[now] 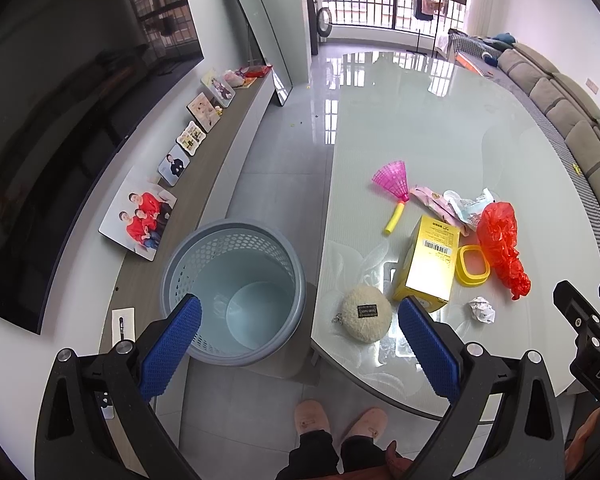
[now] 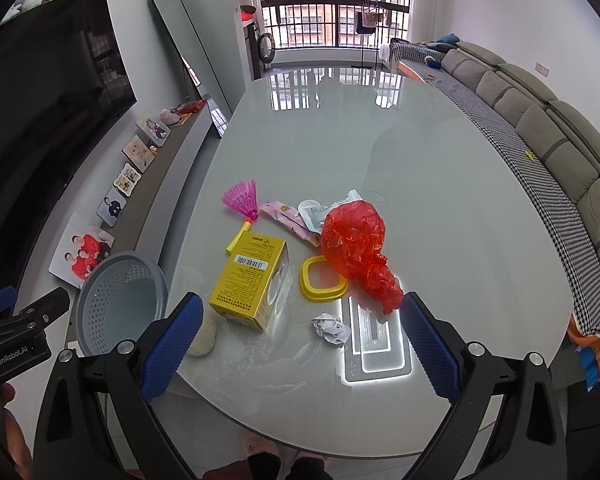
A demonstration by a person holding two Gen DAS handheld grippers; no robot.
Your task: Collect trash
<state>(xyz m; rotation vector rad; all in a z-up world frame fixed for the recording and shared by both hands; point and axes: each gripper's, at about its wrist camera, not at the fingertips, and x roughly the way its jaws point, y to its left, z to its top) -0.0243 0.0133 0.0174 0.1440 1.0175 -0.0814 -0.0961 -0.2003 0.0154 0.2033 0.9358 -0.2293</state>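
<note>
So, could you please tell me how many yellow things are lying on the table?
3: the yellow box near the front edge, the yellow ring-shaped lid right of it, and the shuttlecock toy's yellow handle behind the box. Others may be hidden.

The glass table [image 2: 440, 200] before me carried a yellow box [image 2: 247, 278], a paper ball [image 2: 331, 330], a yellow ring [image 2: 321, 285], a red bag [image 2: 356, 246], a pink shuttlecock [image 2: 242, 200], some wrappers [image 2: 296, 218] and a fluffy pouch [image 1: 367, 314] near its edge. Beside the table, a bin [image 1: 236, 292] stood on the tiled floor [image 1: 284, 152].
</note>
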